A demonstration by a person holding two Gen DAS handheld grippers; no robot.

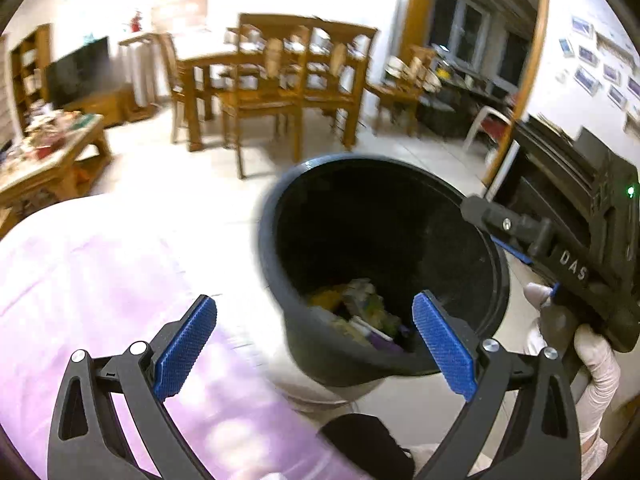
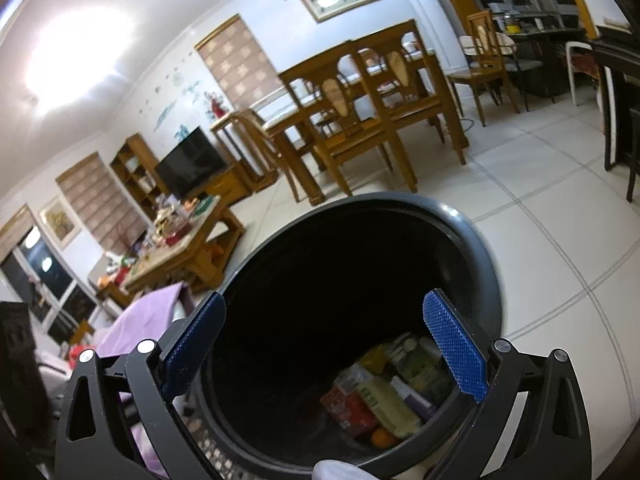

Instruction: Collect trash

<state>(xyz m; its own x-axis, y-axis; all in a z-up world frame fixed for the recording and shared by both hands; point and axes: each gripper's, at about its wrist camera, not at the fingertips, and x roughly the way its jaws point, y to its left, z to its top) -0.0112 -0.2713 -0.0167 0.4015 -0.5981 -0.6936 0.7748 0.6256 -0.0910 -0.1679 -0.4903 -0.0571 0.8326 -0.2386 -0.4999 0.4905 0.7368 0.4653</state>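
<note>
The black bin [image 1: 384, 264] stands on the tiled floor [image 2: 560, 240] beside a purple-covered bed [image 1: 100, 280]. Over its mouth hover the left tool [image 1: 316, 344] and right tool [image 2: 324, 352], both released (nothing between them). Trash [image 2: 388, 392] lies in the bin's bottom.

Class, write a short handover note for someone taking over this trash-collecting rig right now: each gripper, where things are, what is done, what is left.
Left gripper: open, empty, above the near rim of the black trash bin.
Right gripper: open, empty, over the bin's mouth.
Bin: on the tiled floor beside a purple cloth.
Done: cartons, packets and an orange lie at the bottom.
Left: the cluttered coffee table may hold more trash; too blurred to confirm.
</note>
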